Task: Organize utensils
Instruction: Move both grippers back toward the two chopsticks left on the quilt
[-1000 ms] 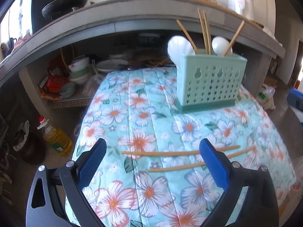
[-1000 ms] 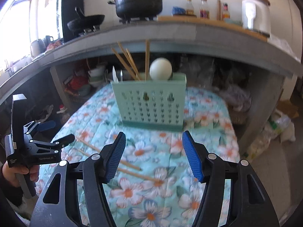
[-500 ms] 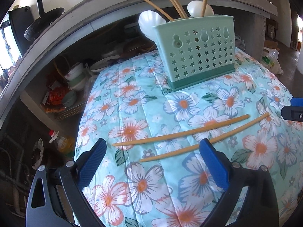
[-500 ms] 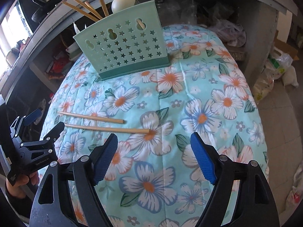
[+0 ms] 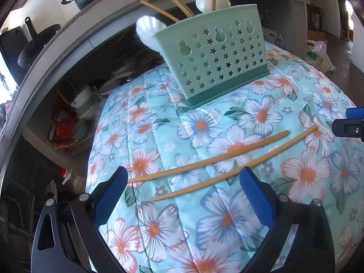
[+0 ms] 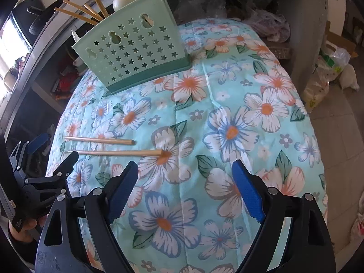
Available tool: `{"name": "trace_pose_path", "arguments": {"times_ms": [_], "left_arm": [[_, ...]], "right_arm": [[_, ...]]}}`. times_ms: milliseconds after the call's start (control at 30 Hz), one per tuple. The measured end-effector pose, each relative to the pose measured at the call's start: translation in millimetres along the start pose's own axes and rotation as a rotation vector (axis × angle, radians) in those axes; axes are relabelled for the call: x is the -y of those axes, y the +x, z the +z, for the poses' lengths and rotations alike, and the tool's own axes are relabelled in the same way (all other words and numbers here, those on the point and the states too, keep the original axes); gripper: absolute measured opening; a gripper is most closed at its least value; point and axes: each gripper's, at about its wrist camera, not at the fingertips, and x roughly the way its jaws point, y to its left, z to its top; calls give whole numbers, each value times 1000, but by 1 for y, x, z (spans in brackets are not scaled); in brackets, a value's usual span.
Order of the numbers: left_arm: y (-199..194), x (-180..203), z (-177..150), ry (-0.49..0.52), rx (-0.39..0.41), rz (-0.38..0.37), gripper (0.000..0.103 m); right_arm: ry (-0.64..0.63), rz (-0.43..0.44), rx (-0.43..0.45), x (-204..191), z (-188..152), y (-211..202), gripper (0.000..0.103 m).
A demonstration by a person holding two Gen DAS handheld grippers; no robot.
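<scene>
We hold both grippers tilted down over the floral cloth (image 5: 261, 113). Our left gripper (image 5: 182, 195) stands wide apart, empty, its pads astride the near ends of the two chopsticks (image 5: 209, 159) without touching them. Our right gripper (image 6: 185, 188) is opening, nothing between its jaws. The chopsticks lie flat, side by side, in front of the green utensil holder (image 6: 134, 50), roughly parallel to its face.
</scene>
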Motion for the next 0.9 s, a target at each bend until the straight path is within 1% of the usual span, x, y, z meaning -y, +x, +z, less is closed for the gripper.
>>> {"name": "trace_pose_path", "arguments": {"times_ms": [100,233,367,433,500,533,600,667,700,733,833,900], "left_arm": [[1,8,3,23,7,-9,96],[1,20,6,71,27,-38,96],[-1,37,7,139,59,-74,96],[-5,45,4,183,89,-90,89],[-7,54,1,238,112,-104,77],[-8,59,-1,269,123,-109,73],[-7,68,-6,343,135,-109,60],[-5,78,-12,421,150,-97,54],[-3,82,-14,453,154,-91,50],[-1,84,-15,478,156,-85,48],[5,88,-17,517,155,-99,36],[9,88,-16,526,145,-111,25]], "right_arm": [[-11,10,6,1,0,-1,81],[-3,28,13,3,1,-5,81],[14,38,24,8,1,-9,81],[25,43,26,12,1,-10,81],[36,46,26,14,2,-10,81],[39,48,26,15,1,-10,81],[46,51,27,15,1,-11,81],[51,55,26,15,0,-10,80],[53,57,25,15,0,-10,80],[55,58,25,15,0,-10,80],[61,57,24,14,-1,-9,80],[65,56,26,15,-1,-10,80]]}}
